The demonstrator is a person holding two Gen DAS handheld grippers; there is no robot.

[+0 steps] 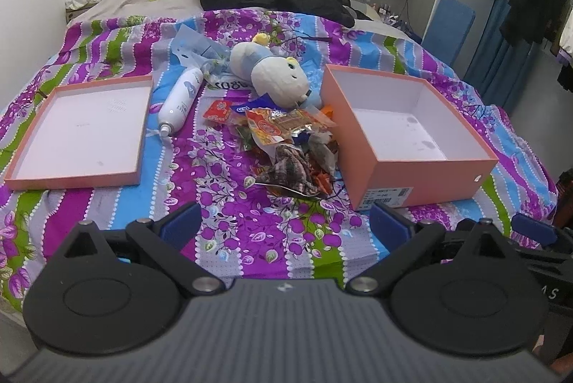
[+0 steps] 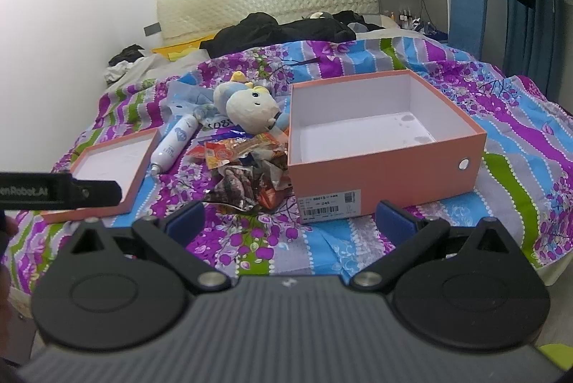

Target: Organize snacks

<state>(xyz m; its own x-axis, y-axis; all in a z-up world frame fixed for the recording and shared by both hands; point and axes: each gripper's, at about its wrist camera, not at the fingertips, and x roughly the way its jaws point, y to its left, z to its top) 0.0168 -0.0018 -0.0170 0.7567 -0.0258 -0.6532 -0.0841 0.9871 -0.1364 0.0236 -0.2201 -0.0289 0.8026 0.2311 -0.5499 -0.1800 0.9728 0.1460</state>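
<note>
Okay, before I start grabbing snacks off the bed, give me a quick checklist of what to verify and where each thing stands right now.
1. Left gripper open and holding nothing: ok.
2. Right gripper open and holding nothing: ok.
3. Box open with nothing inside: ok.
4. Snacks in the open, nothing lying on top of the pile: ok.
5. Non-snacks apart from the pile: not ok; the plush lies right against its far edge, and the bottle is close on the left.
6. Lid out of the path from pile to box: ok, it lies on the pile's other side.
</note>
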